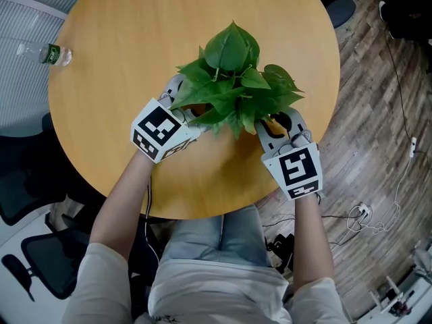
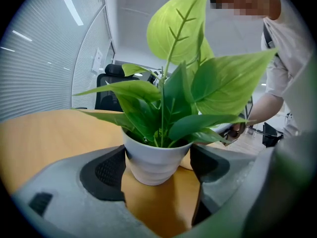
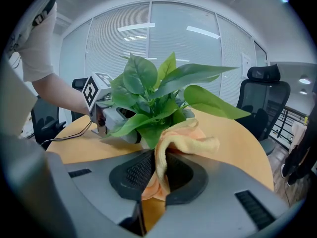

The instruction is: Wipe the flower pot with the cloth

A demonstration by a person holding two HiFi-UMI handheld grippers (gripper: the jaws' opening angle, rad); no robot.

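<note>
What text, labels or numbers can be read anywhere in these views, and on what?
No text is readable.
Green label on the bottle: too small to read.
On the left cube and the right cube: black-and-white square marker patterns only, no words.

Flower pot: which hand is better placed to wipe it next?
Right. The right gripper pinches the cloth beside the pot; the left gripper clamps the pot, steadying it.
</note>
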